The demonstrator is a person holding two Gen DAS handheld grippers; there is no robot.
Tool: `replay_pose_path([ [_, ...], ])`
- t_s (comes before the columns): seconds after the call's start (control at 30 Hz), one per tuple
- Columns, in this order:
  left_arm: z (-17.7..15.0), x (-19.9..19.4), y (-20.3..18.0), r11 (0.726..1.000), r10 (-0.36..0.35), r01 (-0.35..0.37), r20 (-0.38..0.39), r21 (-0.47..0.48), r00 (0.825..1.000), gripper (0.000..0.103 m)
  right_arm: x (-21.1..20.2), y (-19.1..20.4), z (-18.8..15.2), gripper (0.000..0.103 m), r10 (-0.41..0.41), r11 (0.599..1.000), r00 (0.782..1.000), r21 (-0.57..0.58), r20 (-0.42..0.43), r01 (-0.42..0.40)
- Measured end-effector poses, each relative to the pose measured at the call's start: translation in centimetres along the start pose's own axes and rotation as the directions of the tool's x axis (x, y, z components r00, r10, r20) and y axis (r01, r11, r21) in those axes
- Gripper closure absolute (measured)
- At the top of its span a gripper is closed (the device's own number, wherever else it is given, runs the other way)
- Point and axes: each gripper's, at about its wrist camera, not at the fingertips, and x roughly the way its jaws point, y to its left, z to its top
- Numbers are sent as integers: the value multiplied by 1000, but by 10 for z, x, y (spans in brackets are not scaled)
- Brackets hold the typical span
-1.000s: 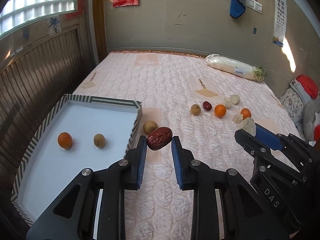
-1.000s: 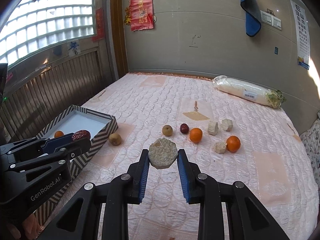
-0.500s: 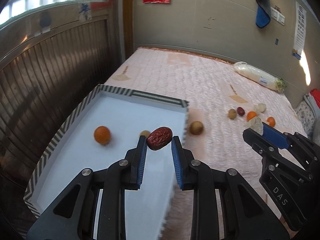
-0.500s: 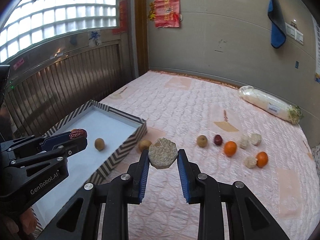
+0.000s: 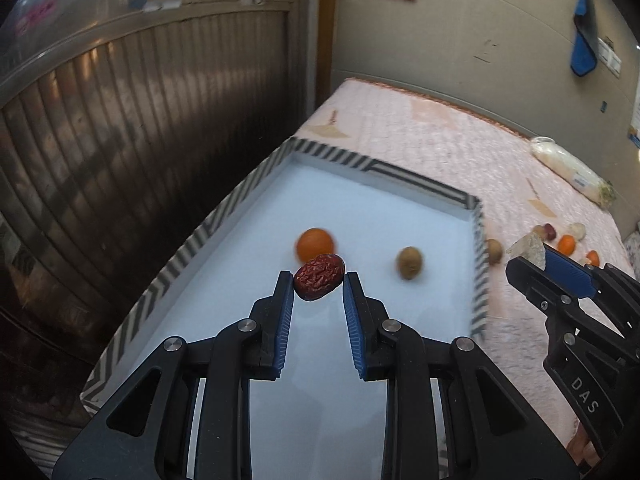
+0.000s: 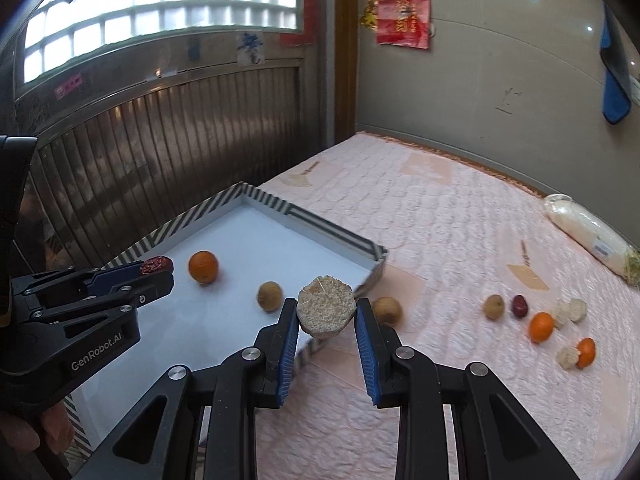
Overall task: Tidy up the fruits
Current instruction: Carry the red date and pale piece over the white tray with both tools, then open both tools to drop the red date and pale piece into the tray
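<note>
My left gripper (image 5: 319, 280) is shut on a wrinkled red date (image 5: 319, 277) and holds it over the white tray with a striped rim (image 5: 224, 208). In the tray lie an orange (image 5: 315, 243) and a brown round fruit (image 5: 409, 263). My right gripper (image 6: 326, 308) is shut on a pale, rough octagonal cake (image 6: 326, 311), above the tray's near right wall (image 6: 340, 236). The left gripper with the date (image 6: 156, 266) shows at left in the right wrist view. Another brown fruit (image 6: 387, 310) lies on the bed just outside the tray.
On the pink quilted bed (image 6: 440, 216) at right lie a brown fruit (image 6: 493, 306), a red date (image 6: 519, 305), two oranges (image 6: 541, 327), and several pale cakes (image 6: 576, 309). A white wrapped roll (image 6: 592, 236) lies by the wall. Dark wooden slats (image 5: 120, 120) stand left of the tray.
Both grippers have moved left. The left gripper with the date has come from beside the tray's edge to over its inside. The right gripper with the cake has reached the tray's right wall.
</note>
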Motion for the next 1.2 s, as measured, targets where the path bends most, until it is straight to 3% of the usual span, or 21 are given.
replay_pose_path([
  [0.27,-5,13,11,1000,6,-7,-46,-24,999,78,23,35,-2,76,123,991,990,-50,-66,-127],
  [0.53,-6,15,22,998,34,-36,-55,-41,998,78,43,52,-9,76,185,978,975,-69,-126,-195],
  [0.8,-8,19,24,998,49,-53,-87,-42,995,78,69,66,-15,75,198,972,960,-89,-196,-218],
  [0.9,-7,22,24,998,47,-51,-97,-43,994,78,72,68,-16,76,180,973,965,-111,-191,-203],
  [1.03,-6,27,25,998,39,-46,-116,-54,992,77,74,68,-15,69,180,971,965,-119,-191,-205],
  [1.07,-5,27,26,997,40,-47,-119,-56,992,76,72,69,-15,68,183,971,964,-120,-191,-208],
  [1.2,-4,26,28,997,29,-37,-111,-70,993,50,69,67,-14,66,201,969,963,-108,-180,-222],
])
